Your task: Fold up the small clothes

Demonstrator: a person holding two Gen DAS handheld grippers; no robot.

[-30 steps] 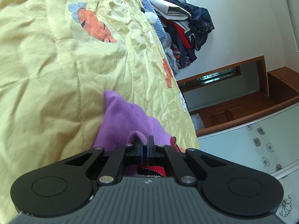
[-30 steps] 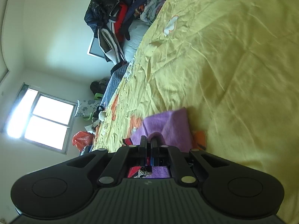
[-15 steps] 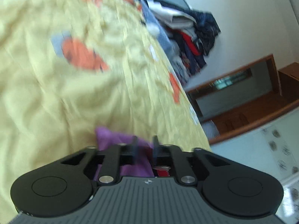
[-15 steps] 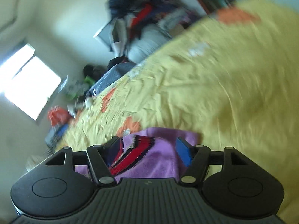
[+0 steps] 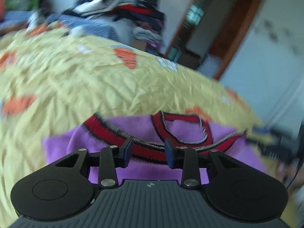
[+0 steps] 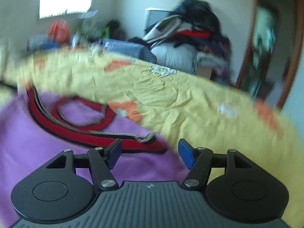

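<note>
Both tongs are seen with jaws apart and nothing pinched between them: the left gripper [image 5: 148, 151] has just been opening to a narrow gap, while the right gripper [image 6: 149, 154] is spread wider. Below them a purple fleece garment with red, black-edged trim [image 5: 171, 133] is spread on the wrinkled yellow bedsheet with orange prints [image 5: 95, 79]. Its near edge is hidden by the gripper bodies. A heap of dark clothes [image 6: 190, 32] behind is blurred.

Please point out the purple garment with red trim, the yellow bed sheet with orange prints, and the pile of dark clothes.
Purple garment with red trim [image 5: 144, 169]: left wrist view, plain purple cloth.
Yellow bed sheet with orange prints [image 6: 180, 102]: right wrist view, bare wrinkled part.
Pile of dark clothes [image 6: 197, 24]: right wrist view, its top.
</note>
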